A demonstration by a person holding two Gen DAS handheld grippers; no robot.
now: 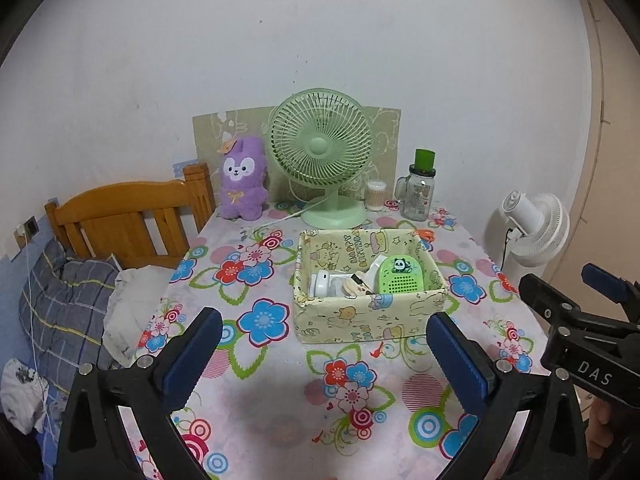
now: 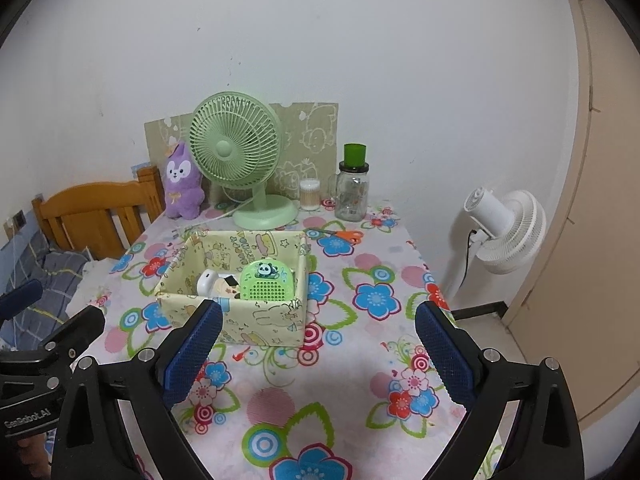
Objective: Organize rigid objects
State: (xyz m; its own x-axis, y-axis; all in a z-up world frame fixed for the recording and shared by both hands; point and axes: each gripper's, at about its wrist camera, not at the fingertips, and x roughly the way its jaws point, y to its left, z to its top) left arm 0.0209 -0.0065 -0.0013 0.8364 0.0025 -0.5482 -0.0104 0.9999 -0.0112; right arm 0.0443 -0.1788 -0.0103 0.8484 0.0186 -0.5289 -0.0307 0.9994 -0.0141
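A yellow cartoon-print box (image 1: 360,316) (image 2: 276,320) stands mid-table. Inside it are a green panda-marked device (image 1: 400,276) (image 2: 266,282), a white gadget (image 1: 322,284) (image 2: 208,282) and a small dark-and-cream item between them. Orange-handled scissors (image 2: 348,236) (image 1: 427,234) lie on the cloth behind the box. My left gripper (image 1: 322,320) is open and empty, just short of the box's front wall. My right gripper (image 2: 318,312) is open and empty too, at the box's front right corner. Each gripper also appears at the edge of the other's view.
At the back stand a green desk fan (image 1: 320,148), a purple plush (image 1: 242,178), a cotton-swab tub (image 1: 376,196) and a green-capped glass jar (image 1: 418,192). A white fan (image 2: 504,228) stands right of the table. A bed with a wooden headboard (image 1: 120,220) lies left.
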